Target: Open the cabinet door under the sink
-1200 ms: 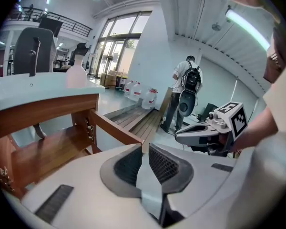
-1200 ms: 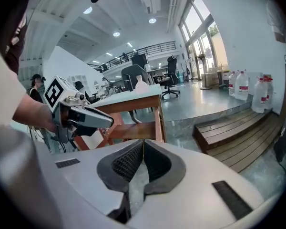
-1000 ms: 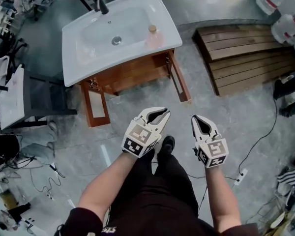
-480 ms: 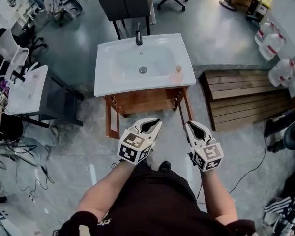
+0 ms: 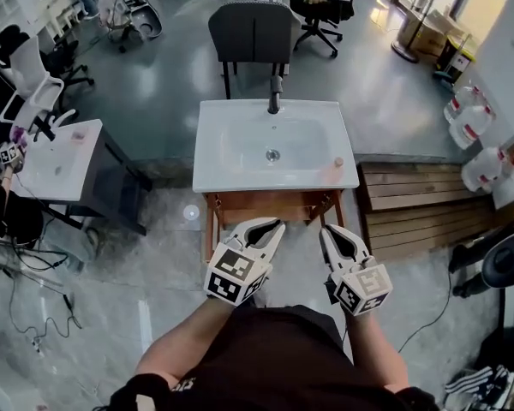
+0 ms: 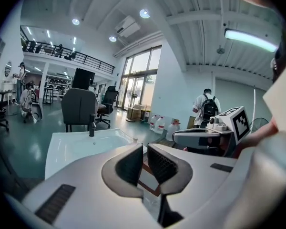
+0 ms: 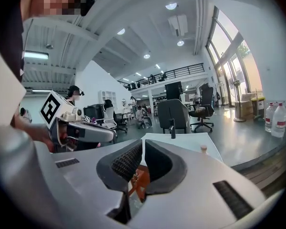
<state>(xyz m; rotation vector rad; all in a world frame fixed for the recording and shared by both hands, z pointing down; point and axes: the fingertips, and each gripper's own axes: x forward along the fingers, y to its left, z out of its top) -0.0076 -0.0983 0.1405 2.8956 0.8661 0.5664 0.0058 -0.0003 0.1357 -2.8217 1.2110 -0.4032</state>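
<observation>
Left gripper (image 5: pixel 277 226) and right gripper (image 5: pixel 326 231) are held side by side, near level, just before the brown wooden cabinet (image 5: pixel 270 202) under the glossy white sink (image 5: pixel 231 174). Both jaws, just closing, are left at slits; nothing is gripped.

Cabinet (image 5: pixel 274 202) front is basically hidden in the head view, tucked under the sink (image 5: pixel 207 178) top, so can't tell if it's open or shut. Both gripper views only give a wood sliver past the jaws. Little thing (image 5: pixel 337 162) on the sink corner is too small to name. Dark round thing (image 5: pixel 507 262) gets cut off at the right edge.
</observation>
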